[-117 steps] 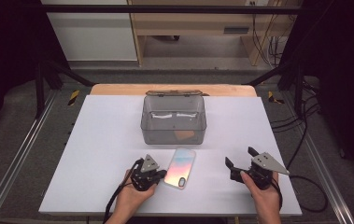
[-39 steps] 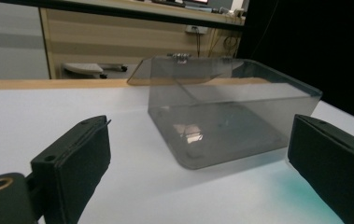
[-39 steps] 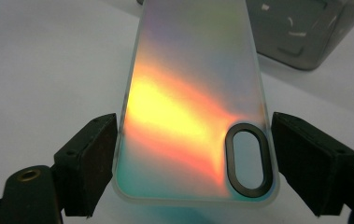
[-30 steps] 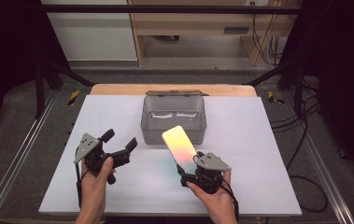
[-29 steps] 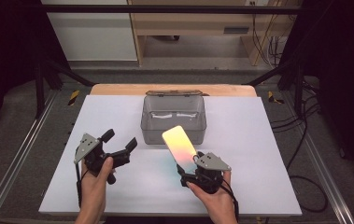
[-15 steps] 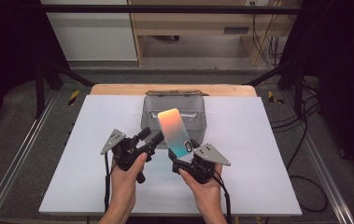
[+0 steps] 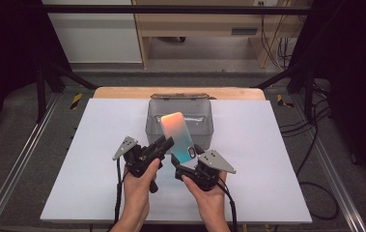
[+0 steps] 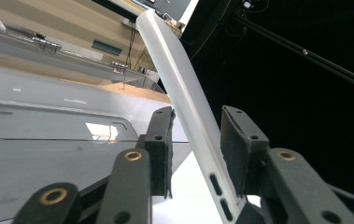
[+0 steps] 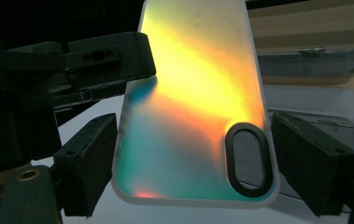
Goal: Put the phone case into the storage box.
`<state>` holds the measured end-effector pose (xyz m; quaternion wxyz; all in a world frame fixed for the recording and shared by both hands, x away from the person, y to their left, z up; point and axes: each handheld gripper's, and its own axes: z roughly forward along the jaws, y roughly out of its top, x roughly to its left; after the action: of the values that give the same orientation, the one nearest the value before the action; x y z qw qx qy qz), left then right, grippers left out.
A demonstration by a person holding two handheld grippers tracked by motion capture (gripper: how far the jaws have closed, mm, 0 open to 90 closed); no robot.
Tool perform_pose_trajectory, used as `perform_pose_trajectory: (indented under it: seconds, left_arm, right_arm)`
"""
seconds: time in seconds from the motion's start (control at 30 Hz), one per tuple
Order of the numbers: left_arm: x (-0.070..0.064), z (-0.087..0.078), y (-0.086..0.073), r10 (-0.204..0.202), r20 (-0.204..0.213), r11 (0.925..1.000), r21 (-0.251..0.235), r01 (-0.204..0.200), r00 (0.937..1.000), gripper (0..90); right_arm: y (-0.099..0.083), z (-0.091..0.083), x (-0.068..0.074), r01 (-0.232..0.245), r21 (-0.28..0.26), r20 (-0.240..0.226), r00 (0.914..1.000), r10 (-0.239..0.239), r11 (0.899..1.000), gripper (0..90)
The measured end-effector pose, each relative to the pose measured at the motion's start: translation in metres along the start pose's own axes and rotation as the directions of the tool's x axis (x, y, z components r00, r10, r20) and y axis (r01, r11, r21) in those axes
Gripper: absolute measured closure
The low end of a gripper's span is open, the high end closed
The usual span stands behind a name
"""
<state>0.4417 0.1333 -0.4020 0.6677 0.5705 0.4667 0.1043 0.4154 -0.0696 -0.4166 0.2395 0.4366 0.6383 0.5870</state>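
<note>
So the iridescent phone case is up off the table, tilted just in front of the clear grey box. Right gripper clamps its bottom end. Left gripper straddles its edge, jaws not closed yet. Looks like a handover, with boxing it left to do.
</note>
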Motion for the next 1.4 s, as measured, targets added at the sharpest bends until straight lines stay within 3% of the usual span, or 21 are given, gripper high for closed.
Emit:
perform_pose_trajectory:
  seconds: [0.13,0.23,0.3,0.33,0.57,0.7,0.73,0.77,0.87,0.9,0.93,0.97,1.0,1.03,1.07,1.1,1.13,1.17,1.2,1.27,1.4]
  left_arm:
    - [0.001,-0.001,-0.002,-0.038,-0.01,0.999,-0.022,0.038,0.9992,71.1]
    - [0.001,-0.002,-0.003,-0.041,-0.008,0.9988,-0.027,0.041,0.9991,73.2]
    - [0.0,-0.003,-0.004,-0.044,0.007,0.9985,-0.032,0.044,0.999,75.9]
    - [0.0,-0.004,-0.004,-0.052,0.037,0.9981,-0.03,0.053,0.998,79.2]
    - [0.001,-0.005,-0.003,-0.029,0.06,0.9994,-0.019,0.03,0.9978,81.0]
    - [0.003,-0.007,0.001,-0.025,0.069,0.9993,-0.025,0.027,0.9973,81.1]
    - [0.004,-0.007,0.004,-0.007,0.058,0.9997,-0.024,0.009,0.9983,81.1]
    - [0.004,-0.007,0.004,-0.007,0.058,0.9997,-0.024,0.009,0.9983,81.1]
    - [0.007,-0.008,0.011,0.014,0.034,0.9997,-0.02,-0.013,0.9993,81.1]
    - [0.01,-0.009,0.016,0.035,0.008,0.9993,-0.014,-0.035,0.9993,81.1]
    - [0.01,-0.009,0.016,0.035,0.008,0.9993,-0.014,-0.035,0.9993,81.1]
    - [0.011,-0.01,0.019,0.043,-0.002,0.999,-0.011,-0.043,0.9991,81.1]
    - [0.013,-0.01,0.024,0.053,-0.019,0.9986,-0.004,-0.053,0.9984,81.1]
    - [0.013,-0.01,0.024,0.053,-0.019,0.9986,-0.004,-0.053,0.9984,81.1]
    - [0.013,-0.01,0.026,0.065,-0.029,0.9979,0.002,-0.065,0.9975,81.1]
    - [0.014,-0.01,0.029,0.081,-0.04,0.9967,0.011,-0.08,0.996,81.1]
    - [0.015,-0.009,0.033,0.104,-0.061,0.9944,0.024,-0.103,0.9927,81.1]
    - [0.015,-0.009,0.033,0.104,-0.061,0.9944,0.024,-0.103,0.9927,81.1]
    - [0.015,-0.008,0.037,0.121,-0.076,0.9924,0.032,-0.119,0.9897,81.0]
    - [0.015,-0.007,0.04,0.134,-0.083,0.9905,0.04,-0.131,0.9875,81.1]
    - [0.014,-0.002,0.047,0.158,-0.103,0.9867,0.054,-0.153,0.982,81.1]
  right_arm:
    - [-0.003,0.002,0.003,-0.022,0.005,-0.006,0.9997,0.022,1.0,17.4]
    - [-0.006,0.004,0.005,-0.032,0.011,-0.007,0.9995,0.032,0.999,17.4]
    - [-0.009,0.006,0.006,-0.042,0.021,-0.011,0.999,0.042,0.999,17.4]
    - [-0.012,0.008,0.006,-0.058,0.033,-0.02,0.9981,0.058,0.998,17.4]
    - [-0.014,0.01,0.004,-0.062,0.046,-0.04,0.9971,0.064,0.997,17.2]
    - [-0.012,0.012,0.001,-0.064,0.042,-0.08,0.9945,0.068,0.997,14.9]
    - [-0.01,0.012,0.0,-0.033,0.027,-0.077,0.9965,0.035,0.999,7.2]
    - [-0.01,0.012,-0.001,-0.019,0.021,-0.084,0.9962,0.021,1.0,5.8]
    - [-0.008,0.01,-0.004,0.018,0.009,-0.066,0.9977,-0.018,1.0,5.1]
    - [-0.007,0.009,-0.01,0.06,0.025,-0.037,0.9976,-0.059,0.998,5.4]
    - [-0.007,0.009,-0.01,0.06,0.025,-0.037,0.9976,-0.059,0.998,5.4]
    - [-0.007,0.008,-0.018,0.105,0.062,-0.008,0.9944,-0.105,0.992,5.8]
    - [-0.007,0.007,-0.023,0.134,0.078,-0.009,0.991,-0.134,0.988,5.5]
    - [-0.007,0.007,-0.023,0.134,0.078,-0.009,0.991,-0.134,0.988,5.5]
    - [-0.008,0.003,-0.033,0.186,0.099,-0.021,0.9826,-0.185,0.978,5.2]
    - [-0.008,0.003,-0.033,0.186,0.099,-0.021,0.9826,-0.185,0.978,5.2]
    - [-0.008,0.0,-0.043,0.221,0.132,-0.009,0.975,-0.222,0.966,5.8]
    - [-0.008,0.0,-0.043,0.221,0.132,-0.009,0.975,-0.222,0.966,5.8]
    - [-0.01,-0.005,-0.054,0.247,0.154,0.006,0.968,-0.251,0.957,6.4]
    - [-0.011,-0.011,-0.064,0.261,0.164,0.021,0.9632,-0.268,0.951,6.8]
    - [-0.014,-0.022,-0.081,0.258,0.138,0.05,0.9623,-0.267,0.956,6.0]
